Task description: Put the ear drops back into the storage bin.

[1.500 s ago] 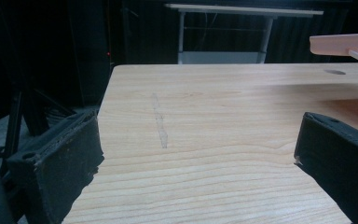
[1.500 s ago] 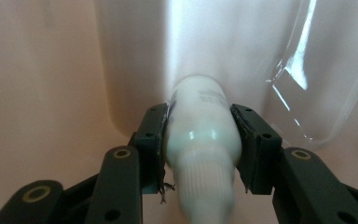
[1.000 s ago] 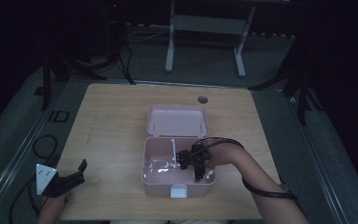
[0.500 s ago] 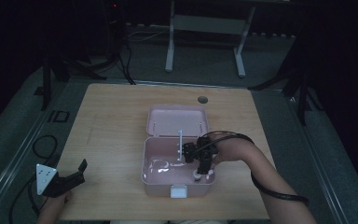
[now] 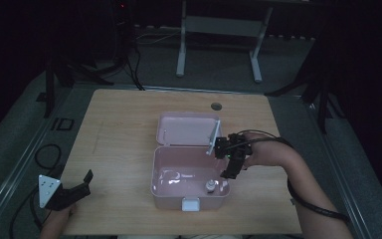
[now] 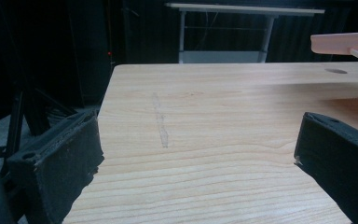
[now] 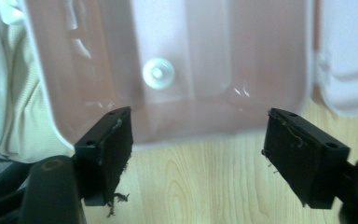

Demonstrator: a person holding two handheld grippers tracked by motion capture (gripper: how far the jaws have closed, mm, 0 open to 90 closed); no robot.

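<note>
The right tongs (image 5: 227, 167) have just been opening, nothing between them, above the pink box (image 5: 165, 155) mid-tabletop; a small white piece (image 5: 210, 185) sits inside. Drop-off looks done; next likely closing the lid (image 5: 186, 128). Left tongs (image 5: 79, 185) rest released near the front-left corner.

My table (image 5: 124, 149) is showing pale wood, matt, with fine grain lines and one faint grey scuff. The pink box (image 7: 223, 60) is looking like smooth, glossy plastic, catching small white glints along its floor, and the little white knob (image 7: 158, 73) inside it is shining the same way. The pads (image 7: 116, 154) of my right gripper (image 7: 198, 158) are looking like matt black foam, rough and fraying at the edges. My left gripper (image 6: 200, 172) is wearing the same dull black padding, chipped along one corner.
</note>
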